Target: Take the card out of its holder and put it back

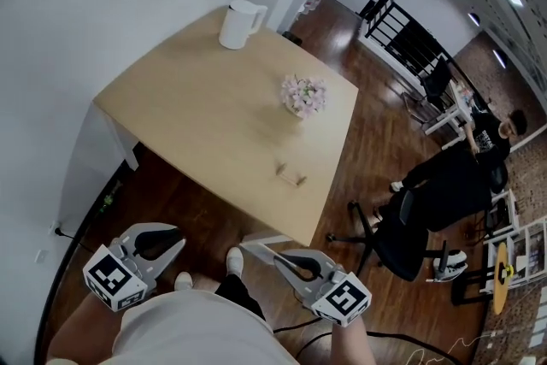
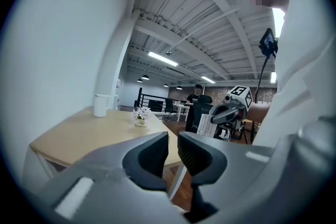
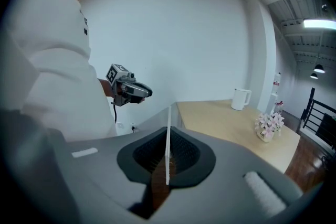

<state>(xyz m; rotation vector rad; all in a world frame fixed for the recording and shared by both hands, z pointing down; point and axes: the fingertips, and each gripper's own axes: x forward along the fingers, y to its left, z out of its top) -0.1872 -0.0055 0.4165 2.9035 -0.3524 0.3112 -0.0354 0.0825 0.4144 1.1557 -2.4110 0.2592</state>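
Card (image 3: 168, 115): thin white sheet, seen edge-on in the right gripper view; out of its holder and off the table, low at 6 o'clock in the head view; judged very light, stiff enough to stand straight from the grip, smooth-faced so it may slide if pinched loosely, and easy to bend or crease at the edge.

Right gripper (image 3: 168, 136): jaws pressed together on the card's lower part, card rising straight beyond the tips; a hold low and flat on both faces looks right, leaving the far edge free to enter a slot.

Holder (image 1: 291, 175): probably the two small wooden bits near the table's near edge, at 12 o'clock from the card, well apart from it; slot too small to make out.

Left gripper (image 2: 172, 149): jaws a narrow slit apart, nothing between.

Table (image 1: 214, 124): flowers (image 1: 303, 94) at 12 o'clock of the holder; white jug (image 1: 241, 23) at 11 o'clock, far corner.
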